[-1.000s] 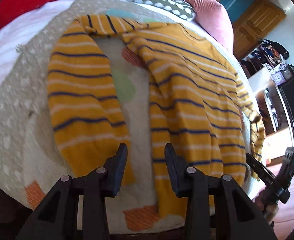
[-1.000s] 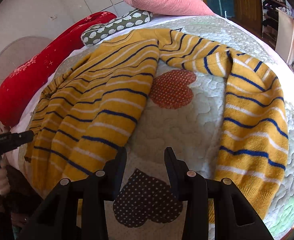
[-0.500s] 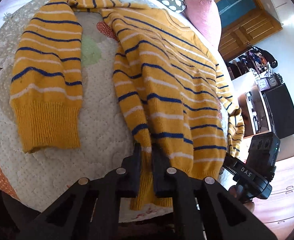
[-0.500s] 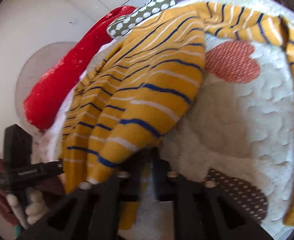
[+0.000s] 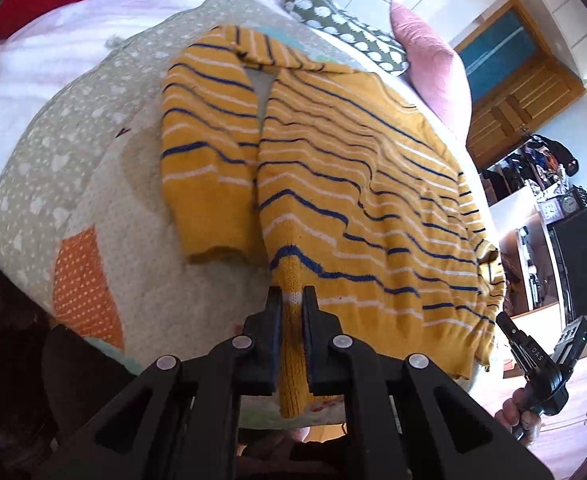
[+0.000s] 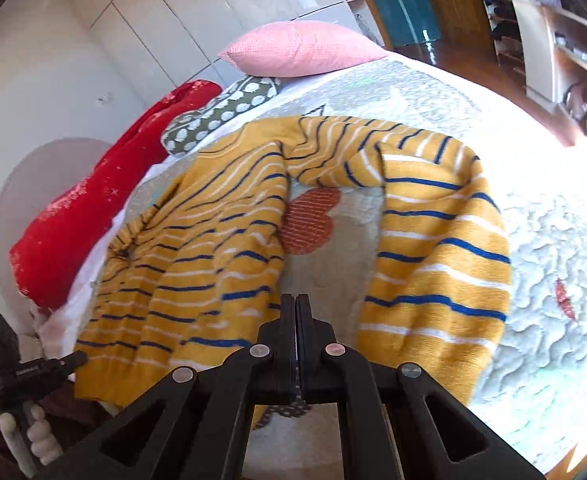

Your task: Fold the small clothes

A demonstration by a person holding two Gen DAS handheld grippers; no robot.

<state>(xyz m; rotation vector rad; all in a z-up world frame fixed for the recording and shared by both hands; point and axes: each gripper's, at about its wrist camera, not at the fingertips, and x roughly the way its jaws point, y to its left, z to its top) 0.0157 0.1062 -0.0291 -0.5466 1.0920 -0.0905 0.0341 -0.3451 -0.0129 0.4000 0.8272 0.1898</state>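
Note:
A mustard sweater (image 5: 345, 184) with blue and white stripes lies on a quilted bed cover (image 5: 105, 184). My left gripper (image 5: 291, 300) is shut on the sweater's bottom hem, and the ribbed edge hangs down between its fingers. One sleeve (image 5: 205, 152) lies flat beside the body. In the right wrist view the sweater (image 6: 197, 264) is bunched and lifted at its near edge. My right gripper (image 6: 295, 312) has its jaws pressed together at the hem's other corner; whether cloth is between them is hidden. The other sleeve (image 6: 441, 264) curves down on the right.
A pink pillow (image 6: 301, 48), a dotted green pillow (image 6: 221, 112) and a red cushion (image 6: 105, 200) lie at the head of the bed. The bed edge is just below both grippers. Wooden doors (image 5: 525, 92) and cluttered shelves (image 5: 545, 200) stand beyond the bed.
Both grippers went from open to shut at the sweater's hem. They pulled back and up, and the body cloth has wrinkled and drawn toward me.

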